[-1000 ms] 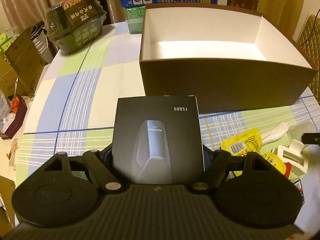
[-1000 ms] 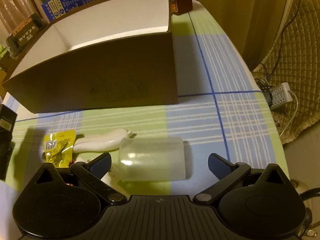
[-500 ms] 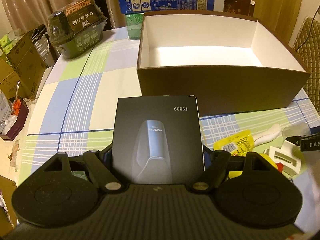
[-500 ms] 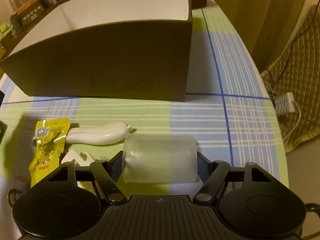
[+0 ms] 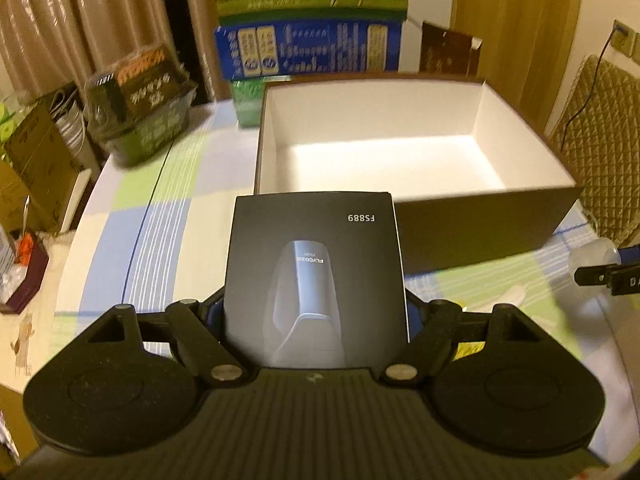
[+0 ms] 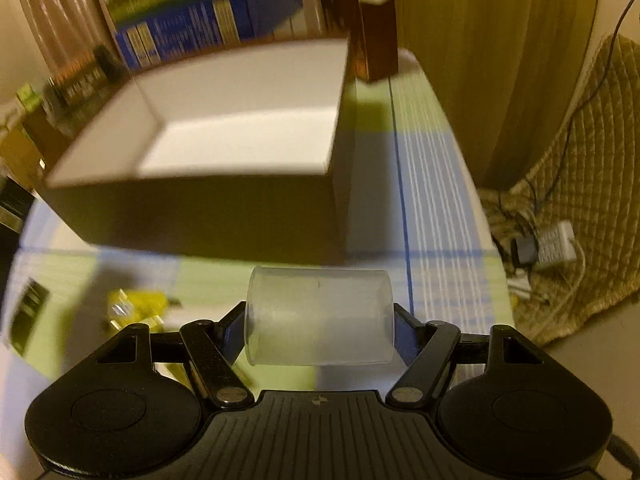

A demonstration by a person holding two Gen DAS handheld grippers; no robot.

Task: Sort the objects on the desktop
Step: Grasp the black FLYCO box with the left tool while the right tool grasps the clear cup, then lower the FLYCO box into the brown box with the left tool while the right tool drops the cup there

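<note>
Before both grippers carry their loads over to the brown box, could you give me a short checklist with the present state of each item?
1. Left gripper clamped on the black FS889 carton: ok, carton sits between both fingers.
2. Right gripper clamped on the frosted plastic cup: ok, held sideways by its ends.
3. Brown box open with room inside: ok, white floor bare.
4. Cup clear of the tablecloth: ok, it hangs above it.
5. Near wall of the box cleared by both loads: cannot tell.
6. Yellow sachet out of the way: ok, lies left of the cup.
</note>
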